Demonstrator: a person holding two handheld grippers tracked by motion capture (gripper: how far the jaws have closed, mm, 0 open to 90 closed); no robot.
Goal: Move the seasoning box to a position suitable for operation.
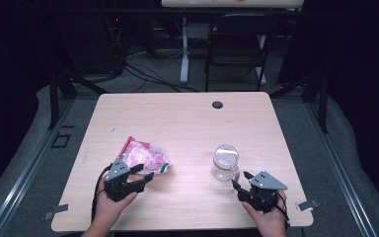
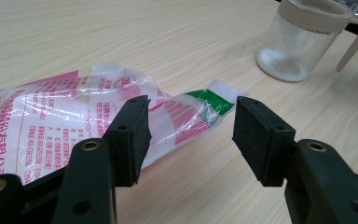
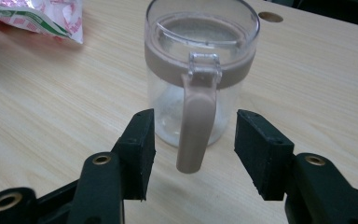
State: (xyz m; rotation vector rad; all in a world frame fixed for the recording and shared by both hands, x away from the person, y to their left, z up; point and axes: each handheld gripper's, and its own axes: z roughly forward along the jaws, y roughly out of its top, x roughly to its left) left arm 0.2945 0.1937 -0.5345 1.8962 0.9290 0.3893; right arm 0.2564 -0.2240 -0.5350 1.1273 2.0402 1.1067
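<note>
A crumpled pink-and-white plastic bag (image 1: 143, 157) with a green-edged corner lies on the left half of the wooden table (image 1: 177, 118). My left gripper (image 1: 145, 173) stands open just in front of it. In the left gripper view the bag (image 2: 51, 116) reaches in behind the left jaw, and the pads do not press on it. A clear glass jar (image 1: 225, 162) with a beige collar and handle stands upright on the right. My right gripper (image 1: 240, 178) is open, and the jar's handle (image 3: 196, 126) hangs between its jaws without touching them.
A dark round cable hole (image 1: 217, 104) sits near the table's far edge. Beyond the table stand a black chair (image 1: 237, 44) and a desk leg among cables on the floor. The person's hands come in at the table's near edge.
</note>
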